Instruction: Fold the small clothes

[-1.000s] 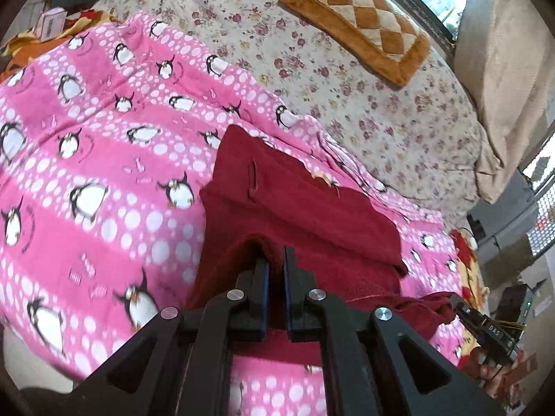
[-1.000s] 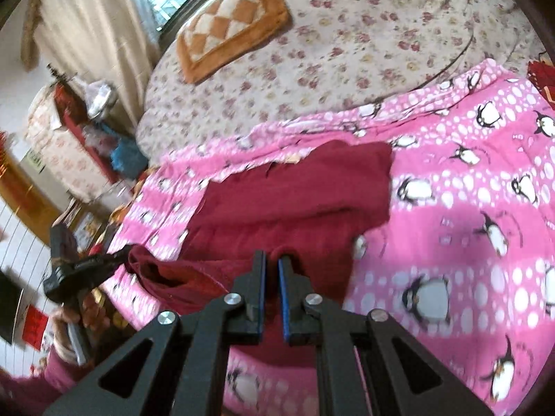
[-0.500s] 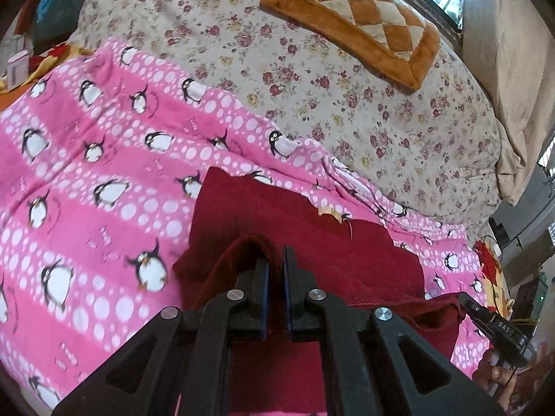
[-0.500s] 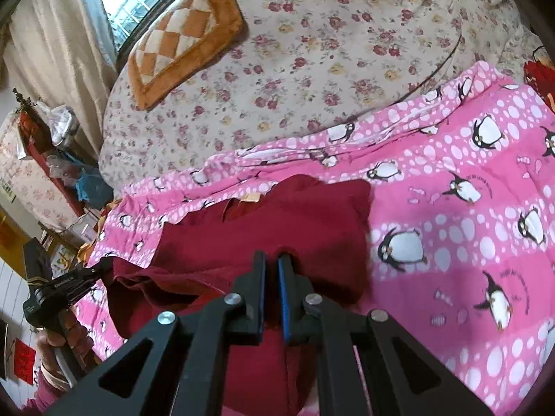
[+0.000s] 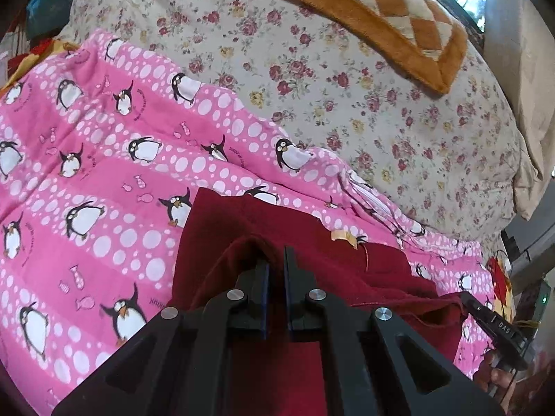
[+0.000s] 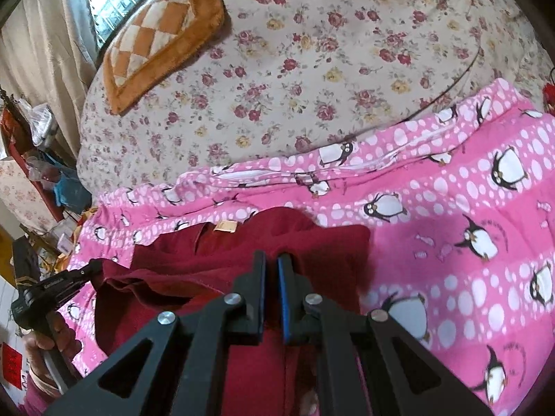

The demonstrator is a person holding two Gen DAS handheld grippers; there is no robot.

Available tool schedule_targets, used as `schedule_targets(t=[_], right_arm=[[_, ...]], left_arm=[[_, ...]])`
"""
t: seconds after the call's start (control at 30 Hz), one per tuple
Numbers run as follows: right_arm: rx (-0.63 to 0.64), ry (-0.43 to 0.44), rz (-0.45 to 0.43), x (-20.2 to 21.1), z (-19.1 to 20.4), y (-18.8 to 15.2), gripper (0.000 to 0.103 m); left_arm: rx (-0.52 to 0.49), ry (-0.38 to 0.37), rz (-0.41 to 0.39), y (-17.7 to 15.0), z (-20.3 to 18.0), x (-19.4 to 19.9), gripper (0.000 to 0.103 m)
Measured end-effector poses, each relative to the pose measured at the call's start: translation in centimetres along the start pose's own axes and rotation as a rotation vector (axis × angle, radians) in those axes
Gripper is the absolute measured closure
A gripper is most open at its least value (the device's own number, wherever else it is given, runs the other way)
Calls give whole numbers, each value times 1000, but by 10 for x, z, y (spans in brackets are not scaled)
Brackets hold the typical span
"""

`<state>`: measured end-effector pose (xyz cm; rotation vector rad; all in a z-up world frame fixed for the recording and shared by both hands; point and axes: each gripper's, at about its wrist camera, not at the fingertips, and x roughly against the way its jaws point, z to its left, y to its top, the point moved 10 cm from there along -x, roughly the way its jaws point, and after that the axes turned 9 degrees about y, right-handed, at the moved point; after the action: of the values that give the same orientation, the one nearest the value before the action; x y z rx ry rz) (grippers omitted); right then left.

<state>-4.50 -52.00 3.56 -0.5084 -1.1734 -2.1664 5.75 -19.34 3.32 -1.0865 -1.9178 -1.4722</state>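
Note:
A dark red garment (image 5: 312,242) (image 6: 312,242) lies on the pink penguin blanket (image 5: 104,180) (image 6: 451,215). A small tan label (image 5: 341,235) (image 6: 224,226) shows at its far edge. My left gripper (image 5: 275,256) is shut on a raised fold at the garment's left end. My right gripper (image 6: 271,260) is shut on a fold at the right end. Both lifted edges hang over the lower layer of the garment. In the right wrist view the left gripper (image 6: 93,265) shows at the left with cloth in its tips. The right gripper (image 5: 464,298) shows at the right of the left wrist view.
Beyond the blanket lies a floral bed cover (image 5: 329,86) (image 6: 329,69) with an orange checked cushion (image 5: 381,10) (image 6: 163,34). Beige curtains (image 6: 45,45) hang by the window. Cluttered shelves (image 6: 31,159) stand at the bed's side. A hand (image 6: 52,339) holds the left gripper.
Both grippers have carried the garment's near edge forward toward the far edge and the label, still shut on it. More of the floral cover is now in view.

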Motion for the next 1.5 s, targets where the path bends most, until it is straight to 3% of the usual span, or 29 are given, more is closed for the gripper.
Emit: schedule_targets(t=[0.43,0.67,0.73,0.8,0.83,0.9,1.0,1.17,1.3,1.4,1.5], right_arm=[[-46,-35,13,-55,-27,22,97],[-38,-72,13,-89,-36,29,97],[-49,-75,45,-100,-40,27,96],[-92,-63,64,-100,-44,25,88],[-123,-47,54,-92,-45,26,83],[-158,-52,-3,-71,-47,30,42],[-107,-13,-43,-40,-31,33,41],[67,39,87,-47,17,12,43],[109,-36,231,-98,15,-11,43],[102,-122,232,-135,-8,-10,43],[83,-163,228,-138,-7,-1,43]], left_arm=[[78,-59,64,13,11,-59,103],[119,-66,83,17,19,-68,103],[118,-60,97,17,22,-67,93],[135,-56,81,21,28,-57,72],[147,-59,60,26,32,-49,69],[171,-71,25,32,38,-36,58],[167,-70,24,29,43,-23,56],[60,37,94,0,44,-33,56],[-14,169,185,-27,60,-61,56],[13,154,189,-29,73,-73,56],[59,125,201,-26,81,-68,56]])
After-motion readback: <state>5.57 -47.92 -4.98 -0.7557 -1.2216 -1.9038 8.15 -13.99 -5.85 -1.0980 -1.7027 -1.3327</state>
